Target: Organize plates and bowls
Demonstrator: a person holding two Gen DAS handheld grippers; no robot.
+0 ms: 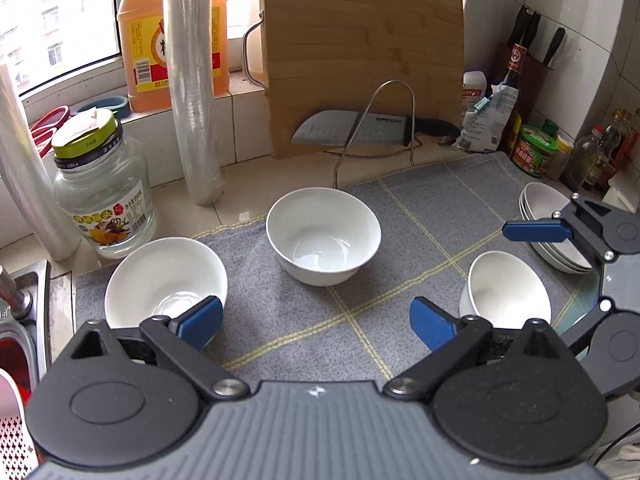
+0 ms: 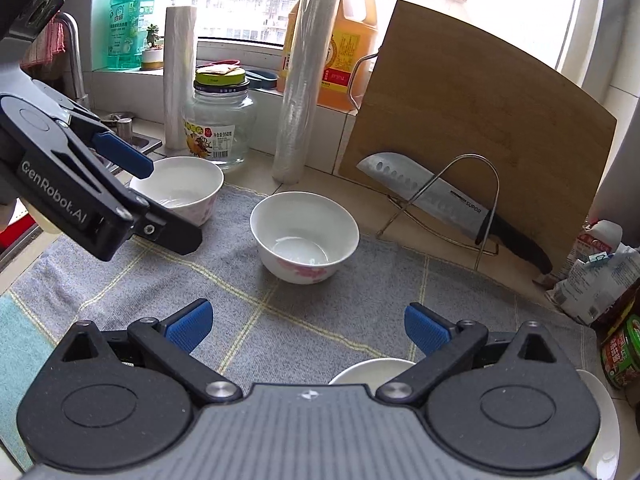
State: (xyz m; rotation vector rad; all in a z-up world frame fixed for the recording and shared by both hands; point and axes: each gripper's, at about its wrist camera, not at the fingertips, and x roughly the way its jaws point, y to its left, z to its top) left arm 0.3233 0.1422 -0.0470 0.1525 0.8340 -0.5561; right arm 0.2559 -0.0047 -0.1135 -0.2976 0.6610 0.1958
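Bowls, three in all, stand upright and apart on a grey towel (image 1: 420, 208) with pale yellow check lines, spread over a kitchen counter. Left gripper (image 1: 316, 322): blue pads wide apart, empty, held above the towel; its left pad overlaps the rim of the near-left bowl (image 1: 160, 276) in the view, contact not determinable. Right gripper (image 2: 308, 326): blue pads likewise wide apart, empty, with a white bowl rim (image 2: 370, 370) just below it. Centre bowl (image 1: 324, 234): white with pink flower print outside, empty, between the two grippers' lines of sight. Small right bowl (image 1: 508, 290): tilted against a stack of white plates (image 1: 538, 204) at the towel's right edge. Beyond the towel: a bamboo cutting board (image 1: 360, 60) leaning upright against the tiled wall, a knife (image 1: 360, 130) resting in a wire rack (image 1: 394, 88) before it, two rolls of cling film (image 1: 192, 80) standing on end, a glass jar (image 1: 100, 196) with green lid, and an orange oil jug (image 1: 144, 36) on the windowsill. Condiment bottles (image 1: 600, 152) fill the right corner; a steel sink (image 1: 24, 308) lies left.
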